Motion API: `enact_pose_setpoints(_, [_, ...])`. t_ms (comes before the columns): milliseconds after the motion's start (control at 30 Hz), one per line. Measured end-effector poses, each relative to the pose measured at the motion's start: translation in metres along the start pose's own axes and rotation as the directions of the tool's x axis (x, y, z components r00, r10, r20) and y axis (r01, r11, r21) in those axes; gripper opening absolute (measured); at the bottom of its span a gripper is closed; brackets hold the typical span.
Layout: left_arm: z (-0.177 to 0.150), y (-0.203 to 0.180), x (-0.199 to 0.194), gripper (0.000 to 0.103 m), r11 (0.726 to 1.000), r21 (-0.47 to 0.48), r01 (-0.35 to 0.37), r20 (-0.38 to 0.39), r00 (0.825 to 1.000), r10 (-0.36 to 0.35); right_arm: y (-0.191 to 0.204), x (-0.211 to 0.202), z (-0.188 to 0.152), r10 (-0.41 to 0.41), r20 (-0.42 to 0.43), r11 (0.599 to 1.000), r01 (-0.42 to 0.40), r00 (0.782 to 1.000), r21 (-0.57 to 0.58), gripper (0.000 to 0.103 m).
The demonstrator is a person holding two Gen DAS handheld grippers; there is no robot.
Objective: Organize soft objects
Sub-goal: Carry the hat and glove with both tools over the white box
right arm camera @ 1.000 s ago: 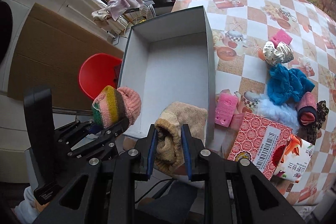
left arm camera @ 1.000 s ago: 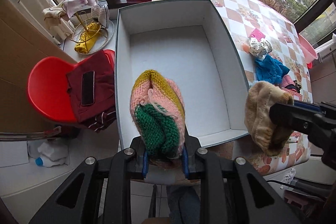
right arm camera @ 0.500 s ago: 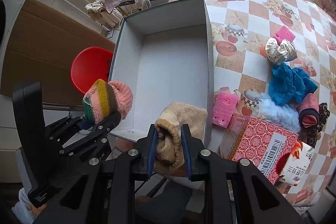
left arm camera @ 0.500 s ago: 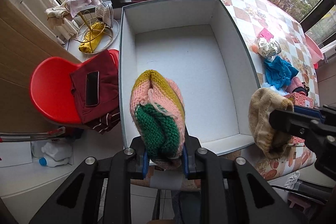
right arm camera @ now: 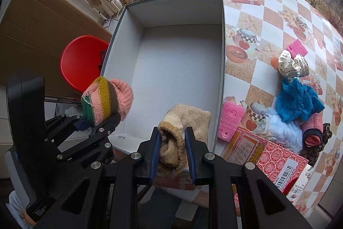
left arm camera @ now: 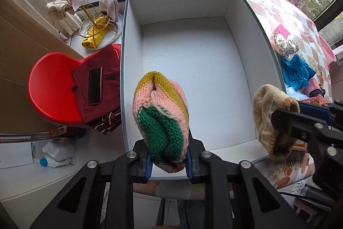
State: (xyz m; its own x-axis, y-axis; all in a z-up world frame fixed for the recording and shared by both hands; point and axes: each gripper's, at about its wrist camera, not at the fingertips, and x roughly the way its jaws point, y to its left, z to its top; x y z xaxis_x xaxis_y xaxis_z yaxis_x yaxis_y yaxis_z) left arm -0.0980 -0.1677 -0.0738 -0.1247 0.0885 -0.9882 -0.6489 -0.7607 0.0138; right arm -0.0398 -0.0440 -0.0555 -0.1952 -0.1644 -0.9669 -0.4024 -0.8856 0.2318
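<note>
Left gripper (left arm camera: 168,161) fingers clamp the striped hat (left arm camera: 160,119), right gripper (right arm camera: 172,152) fingers pinch the beige hat (right arm camera: 182,128); both hats hang over the white box (left arm camera: 193,70) just ahead.

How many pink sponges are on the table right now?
2: one pink sponge beside the white box, another farther back by the polka-dot scrunchie. Others may be hidden.
</note>
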Motion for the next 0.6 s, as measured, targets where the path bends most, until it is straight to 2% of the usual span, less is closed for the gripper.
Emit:
enact_pose_setpoints(267, [-0.004,-0.003,0.018,0.026,0.999,0.033,0.001,-0.042,0.999,0.0,0.003,0.025,0.001,-0.009,-0.054,1.0,0.009,0.998,-0.013,0.025])
enact_pose_setpoints(467, [-0.016,-0.002,0.028,0.026,0.997,0.074,0.0,-0.084,0.996,0.007,0.005,0.044,-0.013,0.035,-0.132,0.999,-0.034,0.991,0.006,0.025])
enact_pose_setpoints(600, [-0.03,0.001,0.032,0.026,0.996,0.089,-0.001,-0.11,0.994,0.011,0.006,0.057,-0.024,0.118,-0.204,0.993,-0.111,0.972,0.046,0.025])
